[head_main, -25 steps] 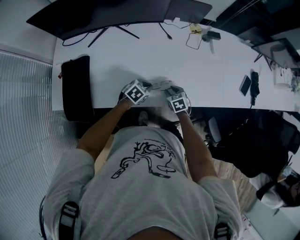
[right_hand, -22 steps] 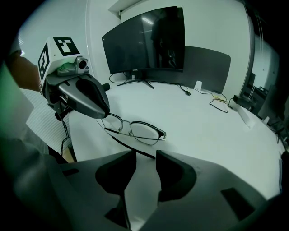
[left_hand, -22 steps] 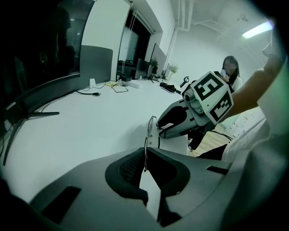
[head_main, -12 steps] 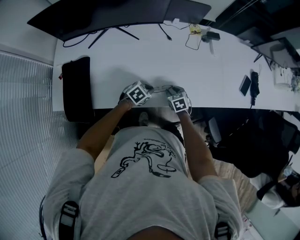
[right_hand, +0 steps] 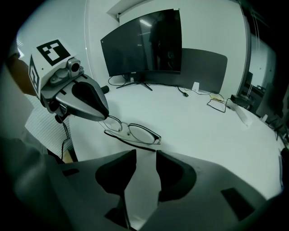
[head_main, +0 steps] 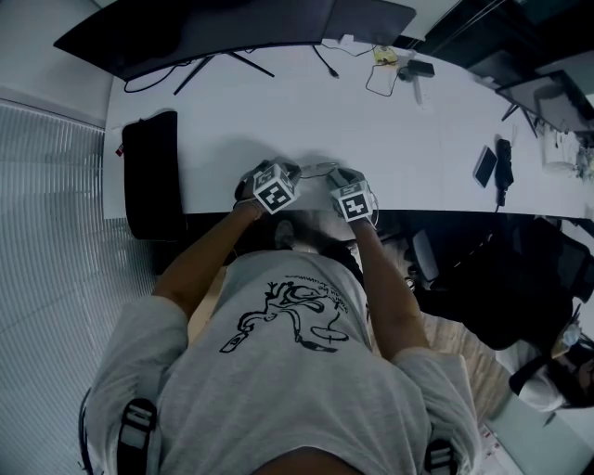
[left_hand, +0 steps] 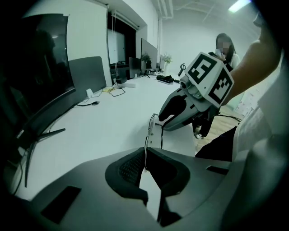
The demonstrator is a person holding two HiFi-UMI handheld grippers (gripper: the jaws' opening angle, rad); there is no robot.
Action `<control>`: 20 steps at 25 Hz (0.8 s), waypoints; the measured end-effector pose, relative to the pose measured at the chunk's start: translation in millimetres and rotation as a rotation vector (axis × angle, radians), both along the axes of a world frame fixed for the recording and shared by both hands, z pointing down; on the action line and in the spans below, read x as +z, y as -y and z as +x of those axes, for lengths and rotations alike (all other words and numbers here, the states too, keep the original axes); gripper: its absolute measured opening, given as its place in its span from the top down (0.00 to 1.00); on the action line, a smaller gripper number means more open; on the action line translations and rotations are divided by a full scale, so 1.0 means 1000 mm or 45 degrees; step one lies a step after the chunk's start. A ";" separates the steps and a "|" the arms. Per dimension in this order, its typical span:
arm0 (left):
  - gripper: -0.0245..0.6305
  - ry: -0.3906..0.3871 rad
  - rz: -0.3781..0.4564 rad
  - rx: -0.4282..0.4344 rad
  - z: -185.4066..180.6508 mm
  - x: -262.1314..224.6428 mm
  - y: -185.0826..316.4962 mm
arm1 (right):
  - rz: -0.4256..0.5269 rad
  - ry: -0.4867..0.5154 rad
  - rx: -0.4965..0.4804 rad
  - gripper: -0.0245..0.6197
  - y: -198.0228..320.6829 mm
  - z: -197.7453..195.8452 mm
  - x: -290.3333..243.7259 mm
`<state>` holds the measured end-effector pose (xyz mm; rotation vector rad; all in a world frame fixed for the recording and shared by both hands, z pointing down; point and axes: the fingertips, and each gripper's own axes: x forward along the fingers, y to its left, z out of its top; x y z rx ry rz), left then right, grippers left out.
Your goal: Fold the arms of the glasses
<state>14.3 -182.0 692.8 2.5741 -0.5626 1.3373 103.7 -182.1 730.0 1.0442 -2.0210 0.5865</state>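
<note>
Thin metal-rimmed glasses (right_hand: 134,132) lie on the white table (head_main: 223,111) near its front edge, lenses facing away from me. In the left gripper view the rim (left_hand: 151,128) runs edge-on into my left gripper (left_hand: 145,155), which is shut on the end of the frame. From the right gripper view, the left gripper (right_hand: 83,101) covers the glasses' left end, and a dark arm lies along the frame's near side. My right gripper (right_hand: 145,158) stands open just short of the glasses, nothing between its pads. In the head view the two grippers (head_main: 290,173) (head_main: 340,178) sit close together.
A curved monitor (head_main: 232,28) on a stand spans the back of the table. A black bag (head_main: 148,172) lies at the left end, a phone (head_main: 485,167) at the right, cables and small items (head_main: 385,70) at the back. A person (left_hand: 224,45) stands far off.
My left gripper has rolled a little about its own axis while staying on the glasses. The right gripper has kept still.
</note>
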 end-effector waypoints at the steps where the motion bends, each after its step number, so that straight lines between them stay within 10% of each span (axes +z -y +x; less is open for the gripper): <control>1: 0.91 0.016 0.039 0.005 -0.001 -0.001 0.000 | 0.002 0.005 0.001 0.73 -0.001 0.000 -0.001; 8: 0.91 0.188 0.323 0.114 -0.004 0.008 -0.010 | 0.027 0.021 0.008 0.75 -0.012 0.007 -0.009; 20: 0.79 0.150 0.282 0.079 0.002 0.013 -0.032 | 0.105 0.137 0.077 0.80 -0.034 0.023 -0.050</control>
